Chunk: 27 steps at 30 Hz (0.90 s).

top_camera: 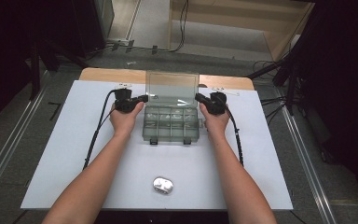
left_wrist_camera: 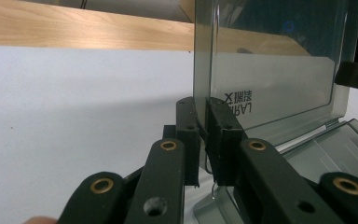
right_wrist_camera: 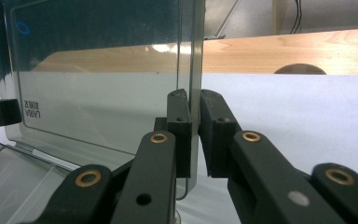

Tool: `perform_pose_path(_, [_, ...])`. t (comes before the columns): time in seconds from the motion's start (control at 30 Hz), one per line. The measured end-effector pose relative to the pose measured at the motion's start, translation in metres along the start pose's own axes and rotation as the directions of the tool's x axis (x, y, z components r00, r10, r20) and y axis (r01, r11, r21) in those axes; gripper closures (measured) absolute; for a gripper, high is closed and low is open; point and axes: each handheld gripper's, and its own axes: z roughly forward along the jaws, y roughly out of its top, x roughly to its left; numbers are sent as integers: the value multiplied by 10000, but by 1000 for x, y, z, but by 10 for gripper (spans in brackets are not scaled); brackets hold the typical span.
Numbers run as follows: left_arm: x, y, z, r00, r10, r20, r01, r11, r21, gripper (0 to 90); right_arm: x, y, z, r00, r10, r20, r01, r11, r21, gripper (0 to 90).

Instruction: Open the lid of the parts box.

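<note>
The clear plastic organizer box (top_camera: 171,122) sits near the middle of the white desk (top_camera: 65,140), toward its far edge, and serves as the reference for everything else. Its lid (top_camera: 172,86) stands upright at the far side of the box, hinged open above the row of small compartments. To the left of the box, the left gripper (top_camera: 144,98) reaches in from the person's left hand (top_camera: 123,116), and its 2 black jaws are clamped on the left edge of the lid. In the left gripper view that same lid (left_wrist_camera: 270,70) rises straight up from between the closed pads, with mirrored printed lettering showing through the tinted plastic, and the box body (left_wrist_camera: 335,154) lies below and to the right of it. On the opposite side of the box, the right gripper (top_camera: 198,98), held in the right hand (top_camera: 216,120), pinches the right edge of the lid in the same way. The right gripper view shows the lid (right_wrist_camera: 102,70) edge caught between the 2 pads, with the box (right_wrist_camera: 14,172) low at the left. A black cable trails from each gripper back along the desk beside the forearms. Nearer the person than the box, well apart from it, a small shiny silver object (top_camera: 163,185) lies on the desk.
</note>
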Motion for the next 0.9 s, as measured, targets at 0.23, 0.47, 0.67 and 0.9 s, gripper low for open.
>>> perform_pose_path(0.23, [3, -1, 1, 9996, -266, 132, 266, 9996, 19, 816, -2, -3, 3, 9999, 117, -124, -116, 9999, 50, 800])
perform_pose_path(0.47, [4, -3, 4, 9992, -391, 31, 391, 9992, 85, 778, -6, -6, 7, 9994, 301, -168, -297, 9993, 241, 796])
perform_pose_path(0.67, [4, -4, 5, 9992, -390, -15, 390, 9991, 190, 764, -8, -7, 9, 9993, 293, -219, -284, 9987, 424, 790])
perform_pose_path(0.9, [4, -5, 6, 9992, -374, -127, 377, 9990, 241, 754, -7, -7, 12, 9997, 240, -103, -233, 9976, 647, 780])
